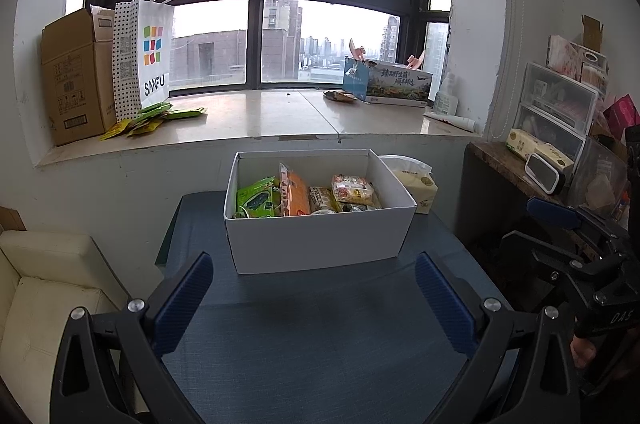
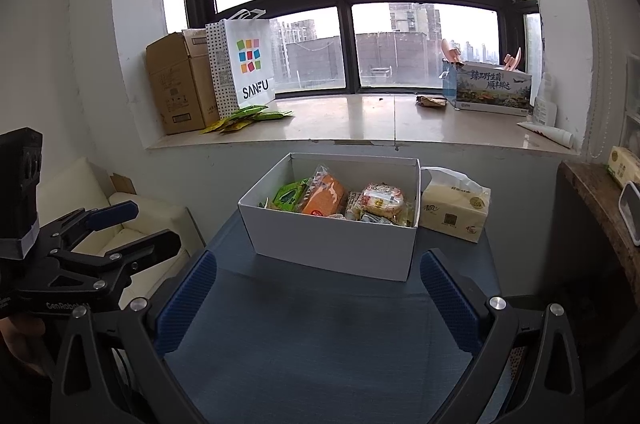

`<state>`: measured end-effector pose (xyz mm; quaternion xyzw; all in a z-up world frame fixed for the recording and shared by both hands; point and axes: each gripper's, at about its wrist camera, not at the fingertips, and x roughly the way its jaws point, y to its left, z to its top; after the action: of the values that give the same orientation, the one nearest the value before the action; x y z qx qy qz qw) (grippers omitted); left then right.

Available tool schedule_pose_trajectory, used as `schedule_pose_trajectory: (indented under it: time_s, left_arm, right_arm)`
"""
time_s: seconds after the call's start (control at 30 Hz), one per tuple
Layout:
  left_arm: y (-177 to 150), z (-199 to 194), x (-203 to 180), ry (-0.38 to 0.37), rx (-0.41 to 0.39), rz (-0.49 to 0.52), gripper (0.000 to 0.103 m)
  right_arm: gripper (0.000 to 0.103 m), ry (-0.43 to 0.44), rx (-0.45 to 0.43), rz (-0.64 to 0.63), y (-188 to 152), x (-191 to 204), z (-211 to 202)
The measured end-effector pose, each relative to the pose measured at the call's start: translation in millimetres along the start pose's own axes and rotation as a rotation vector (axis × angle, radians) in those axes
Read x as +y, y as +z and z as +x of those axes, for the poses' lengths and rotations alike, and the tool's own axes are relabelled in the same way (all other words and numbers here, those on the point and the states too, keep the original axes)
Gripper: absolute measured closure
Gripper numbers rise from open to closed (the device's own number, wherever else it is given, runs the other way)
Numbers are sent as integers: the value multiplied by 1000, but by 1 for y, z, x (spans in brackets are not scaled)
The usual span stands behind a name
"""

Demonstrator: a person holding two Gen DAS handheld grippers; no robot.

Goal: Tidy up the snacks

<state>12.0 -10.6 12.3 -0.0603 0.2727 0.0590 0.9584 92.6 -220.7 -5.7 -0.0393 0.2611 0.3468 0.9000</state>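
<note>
A white cardboard box (image 1: 320,240) (image 2: 332,244) stands on the blue table (image 1: 320,336) (image 2: 320,336). Inside it lie several snack packs: a green pack (image 1: 256,200) (image 2: 289,195), an orange pack (image 1: 296,194) (image 2: 325,200) and a pale printed pack (image 1: 352,189) (image 2: 382,202). My left gripper (image 1: 314,304) hovers open in front of the box, nothing between its blue pads. My right gripper (image 2: 318,304) is open too, just short of the box, and empty. Each gripper shows at the edge of the other's view, held by a hand.
A tissue pack (image 1: 416,184) (image 2: 454,206) sits right of the box. The windowsill (image 1: 280,116) holds a brown carton (image 1: 74,76), a SANFU bag (image 1: 144,56), green and yellow sachets (image 1: 156,118) and a printed box (image 1: 392,84). A cream sofa (image 1: 48,288) is left; cluttered drawers (image 1: 556,108) right.
</note>
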Motion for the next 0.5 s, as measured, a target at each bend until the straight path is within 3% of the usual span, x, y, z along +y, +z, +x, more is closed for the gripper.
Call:
schedule_pose_trajectory:
  time_s: [0.5]
  left_arm:
    - [0,1,2,-2,4,4,0]
  right_arm:
    - [0,3,11,-9,0,0,2]
